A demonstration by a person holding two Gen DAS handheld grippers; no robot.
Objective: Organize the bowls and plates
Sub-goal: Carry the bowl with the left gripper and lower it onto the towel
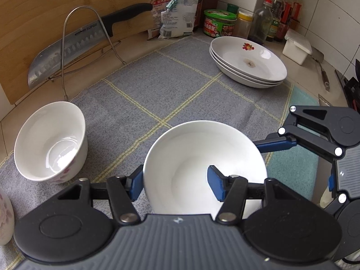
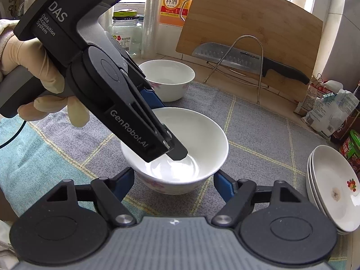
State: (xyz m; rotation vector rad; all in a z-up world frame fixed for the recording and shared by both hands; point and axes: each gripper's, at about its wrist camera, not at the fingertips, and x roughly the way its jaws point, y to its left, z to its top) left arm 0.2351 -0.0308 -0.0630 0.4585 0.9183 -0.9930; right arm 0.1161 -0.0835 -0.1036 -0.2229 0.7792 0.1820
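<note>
A white ceramic bowl with a pink flower pattern on its outside (image 2: pixel 177 150) sits on a grey cloth mat with yellow grid lines (image 1: pixel 157 85), which covers the desk. The left tongs (image 1: pixel 177 182) are clamped on this bowl's rim, one blue finger inside and one against the outer wall; a gloved hand (image 2: pixel 33 72) holds their handle. The right tongs (image 2: pixel 174 184) stand apart on either side of the same bowl, and whether their pads touch it cannot be told. A second white bowl (image 1: pixel 51 144) stands nearby on the mat. A stack of shallow white plates with a fruit print (image 1: pixel 247 60) rests further off. A steel cleaver with a black handle (image 1: pixel 74 45) leans on a wire rack against a wooden cutting board (image 1: pixel 45 11).
</note>
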